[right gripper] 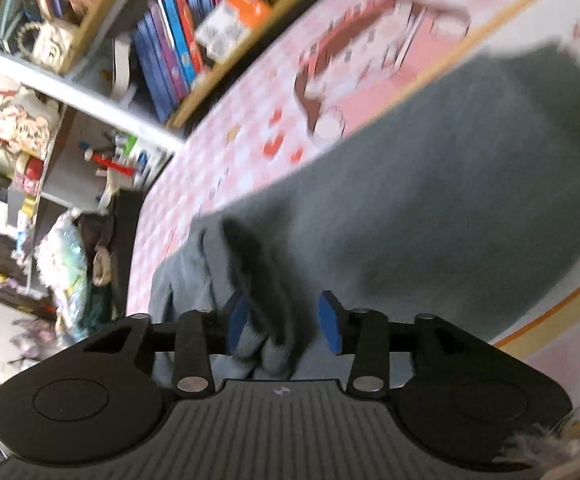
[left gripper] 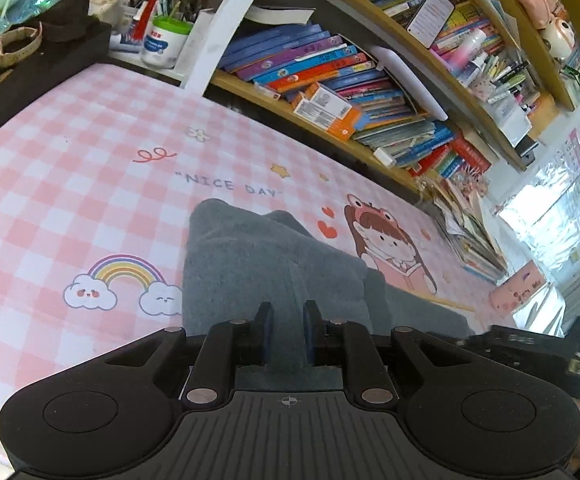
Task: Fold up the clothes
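Note:
A grey knitted garment lies on the pink checked table mat, and one part of it rises in a ridge toward my left gripper. The left pads stand close together with that ridge pinched between them. In the blurred right wrist view the same garment spreads wide over the mat. A bunched end with a ribbed cuff hangs between the pads of my right gripper. That gripper is open: the bunch rests against the left pad, with a gap to the right pad.
Bookshelves packed with books run along the far edge of the table. Pen pots and a white jar stand at the far left corner. A pink box and stacked papers sit at the right end.

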